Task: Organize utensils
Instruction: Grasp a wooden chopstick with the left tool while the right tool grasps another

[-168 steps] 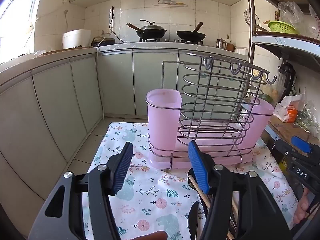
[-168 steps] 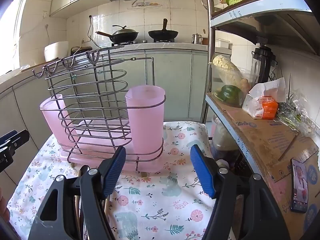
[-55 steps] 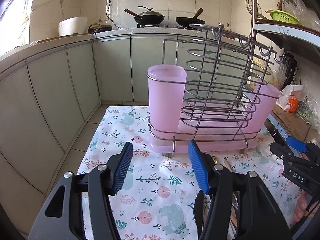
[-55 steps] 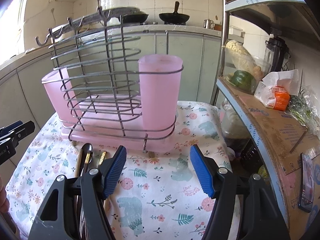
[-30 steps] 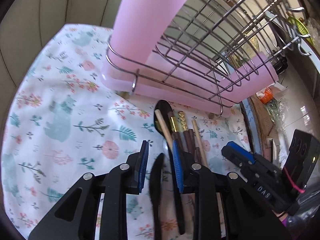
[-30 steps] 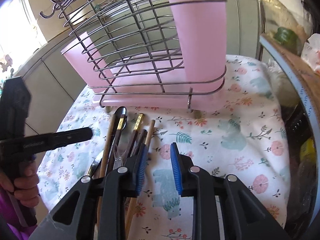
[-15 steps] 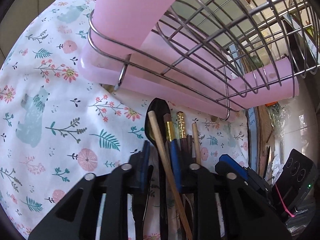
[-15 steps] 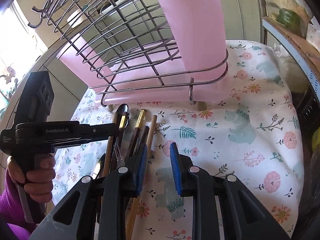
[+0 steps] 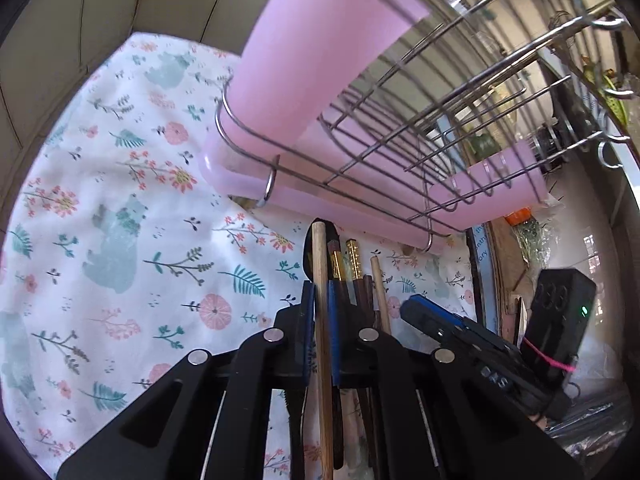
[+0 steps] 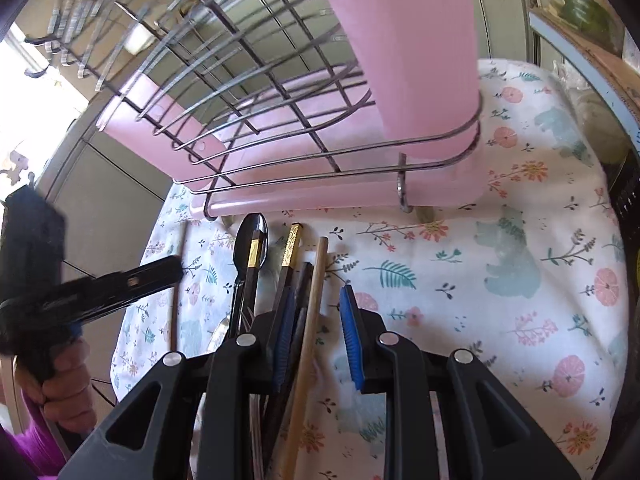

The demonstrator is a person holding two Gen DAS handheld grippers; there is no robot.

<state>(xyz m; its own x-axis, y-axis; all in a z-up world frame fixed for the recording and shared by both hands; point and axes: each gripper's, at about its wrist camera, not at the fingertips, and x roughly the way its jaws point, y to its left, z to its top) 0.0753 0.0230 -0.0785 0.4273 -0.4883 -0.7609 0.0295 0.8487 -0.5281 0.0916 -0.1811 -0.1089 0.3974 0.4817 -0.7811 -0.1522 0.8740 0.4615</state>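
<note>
A wire utensil rack (image 9: 400, 128) with pink cups (image 9: 320, 52) stands on the floral cloth; it also shows in the right wrist view (image 10: 280, 100). Before it lie a black spoon (image 10: 250, 248), dark gold-tipped chopsticks (image 10: 290, 256) and wooden chopsticks (image 10: 312, 308). My left gripper (image 9: 321, 292) is shut on a wooden chopstick (image 9: 320, 280). My right gripper (image 10: 316, 312) is open, its jaws either side of a wooden chopstick on the cloth. The left gripper (image 10: 176, 268) shows in the right wrist view, the right gripper (image 9: 412, 308) in the left wrist view.
The floral cloth (image 9: 120, 220) covers the small table, with cabinets (image 9: 60, 40) beyond its left edge. A shelf with a cardboard sheet and food items (image 10: 580, 12) stands on the right side. A hand in a purple sleeve (image 10: 60, 392) holds the left gripper.
My left gripper closed on the wooden chopstick and lifted its tip off the pile. Both grippers came lower and closer to the utensils. The right jaws opened a little around a chopstick.
</note>
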